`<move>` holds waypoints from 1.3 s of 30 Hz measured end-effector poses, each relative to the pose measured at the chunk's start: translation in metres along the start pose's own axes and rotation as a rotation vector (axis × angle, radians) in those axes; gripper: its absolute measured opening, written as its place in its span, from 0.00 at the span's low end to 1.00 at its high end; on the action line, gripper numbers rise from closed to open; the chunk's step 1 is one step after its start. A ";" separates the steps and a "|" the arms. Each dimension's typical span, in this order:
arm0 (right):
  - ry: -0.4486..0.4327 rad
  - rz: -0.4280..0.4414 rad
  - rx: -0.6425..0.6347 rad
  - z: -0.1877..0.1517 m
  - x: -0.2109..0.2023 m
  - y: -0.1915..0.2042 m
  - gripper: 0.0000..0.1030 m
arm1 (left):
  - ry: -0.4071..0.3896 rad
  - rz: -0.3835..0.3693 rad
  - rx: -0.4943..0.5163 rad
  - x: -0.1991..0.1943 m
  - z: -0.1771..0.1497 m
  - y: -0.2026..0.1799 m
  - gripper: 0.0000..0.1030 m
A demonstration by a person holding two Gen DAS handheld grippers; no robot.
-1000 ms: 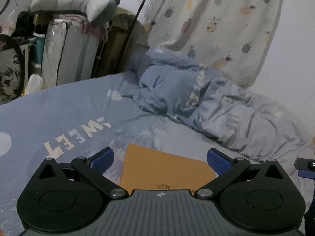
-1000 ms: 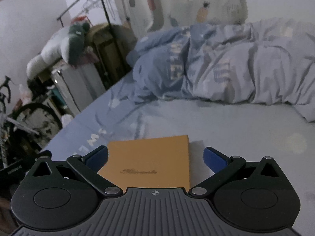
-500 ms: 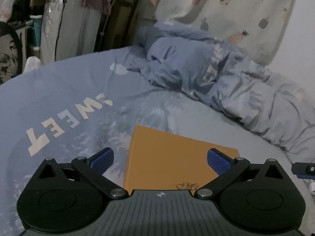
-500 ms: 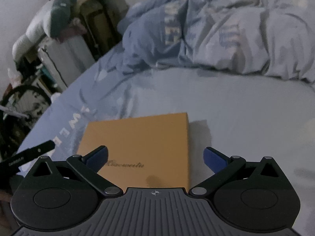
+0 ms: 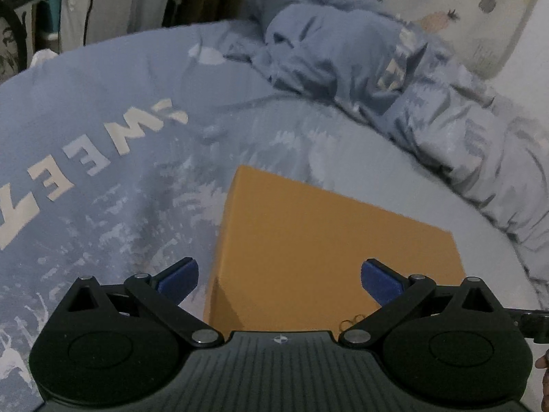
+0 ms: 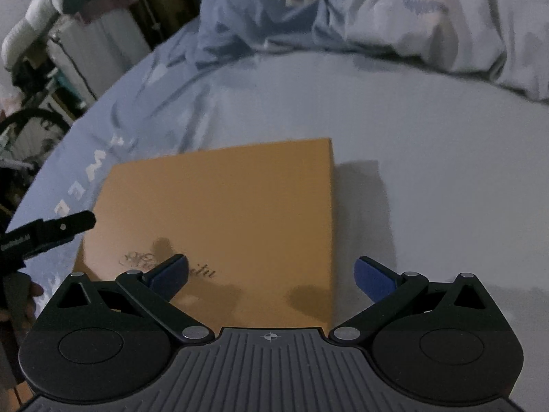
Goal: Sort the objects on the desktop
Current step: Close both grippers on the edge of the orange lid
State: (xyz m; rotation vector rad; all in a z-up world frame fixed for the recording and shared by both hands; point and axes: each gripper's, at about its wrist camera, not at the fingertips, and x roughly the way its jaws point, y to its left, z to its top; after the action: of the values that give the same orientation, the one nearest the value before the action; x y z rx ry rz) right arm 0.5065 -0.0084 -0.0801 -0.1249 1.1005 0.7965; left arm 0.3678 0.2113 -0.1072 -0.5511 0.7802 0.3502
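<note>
1. The left black two-finger gripper with blue pads (image 5: 279,279) points forward and down, its jaws spread wide and holding nothing.
2. The right black two-finger gripper with blue pads (image 6: 271,276) is likewise spread wide, tilted downward, gripping nothing.

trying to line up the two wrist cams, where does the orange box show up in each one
Left wrist: the orange box lies lower centre on the bedsheet, its left edge between the open left gripper fingertips.
Right wrist: the orange box lies centre-left, its right edge between the open right gripper fingertips; script lettering shows on its lid.
Shared landmark: the crumpled blue duvet beyond the box.
</note>
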 end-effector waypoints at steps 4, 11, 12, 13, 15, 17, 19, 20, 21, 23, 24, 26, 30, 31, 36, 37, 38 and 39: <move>0.025 0.012 -0.002 -0.002 0.016 0.001 1.00 | 0.041 0.015 0.034 0.014 -0.007 -0.002 1.00; 0.042 -0.016 -0.025 -0.006 0.036 0.006 1.00 | 0.054 -0.005 0.030 0.026 -0.012 0.001 1.00; 0.047 -0.024 -0.033 -0.007 0.039 0.007 1.00 | 0.053 -0.004 0.030 0.027 -0.012 0.001 1.00; 0.045 -0.026 -0.032 -0.008 0.040 0.007 1.00 | 0.051 -0.003 0.030 0.027 -0.012 0.001 1.00; 0.039 -0.027 -0.025 -0.008 0.041 0.006 1.00 | 0.043 0.001 0.035 0.028 -0.014 0.000 1.00; 0.026 -0.025 -0.021 -0.011 0.042 0.005 1.00 | 0.033 0.006 0.040 0.029 -0.016 -0.002 1.00; 0.009 -0.025 -0.020 -0.015 0.043 0.005 1.00 | 0.023 0.014 0.044 0.030 -0.017 -0.003 1.00; 0.002 -0.025 -0.022 -0.016 0.043 0.005 1.00 | 0.018 0.017 0.047 0.030 -0.018 -0.004 1.00; 0.002 -0.024 -0.015 -0.017 0.044 0.004 1.00 | 0.012 0.020 0.049 0.030 -0.018 -0.005 1.00; 0.006 -0.030 -0.013 -0.017 0.045 0.004 1.00 | 0.001 0.026 0.053 0.030 -0.020 -0.006 1.00; 0.011 -0.033 -0.013 -0.016 0.046 0.005 1.00 | -0.006 0.027 0.053 0.030 -0.021 -0.006 1.00; 0.019 -0.041 -0.011 -0.014 0.047 0.006 1.00 | -0.012 0.030 0.055 0.031 -0.021 -0.006 1.00; 0.000 -0.055 0.001 -0.016 0.048 0.008 1.00 | -0.024 0.043 0.043 0.032 -0.022 -0.008 1.00; -0.003 -0.055 0.003 -0.016 0.048 0.008 1.00 | -0.026 0.047 0.041 0.032 -0.022 -0.009 1.00; 0.014 -0.068 0.002 -0.013 0.049 0.011 1.00 | -0.036 0.073 0.041 0.032 -0.022 -0.014 1.00; 0.018 -0.078 -0.001 -0.012 0.049 0.013 1.00 | -0.032 0.079 0.043 0.032 -0.022 -0.015 1.00; 0.021 -0.089 -0.005 -0.011 0.048 0.016 1.00 | -0.026 0.086 0.045 0.032 -0.020 -0.017 1.00; 0.024 -0.100 -0.009 -0.010 0.048 0.018 1.00 | -0.021 0.092 0.048 0.031 -0.020 -0.018 1.00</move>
State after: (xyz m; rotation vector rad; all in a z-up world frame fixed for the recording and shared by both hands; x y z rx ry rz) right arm 0.4975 0.0245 -0.1199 -0.1960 1.1045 0.7125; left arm 0.3867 0.1880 -0.1357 -0.4674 0.7936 0.4203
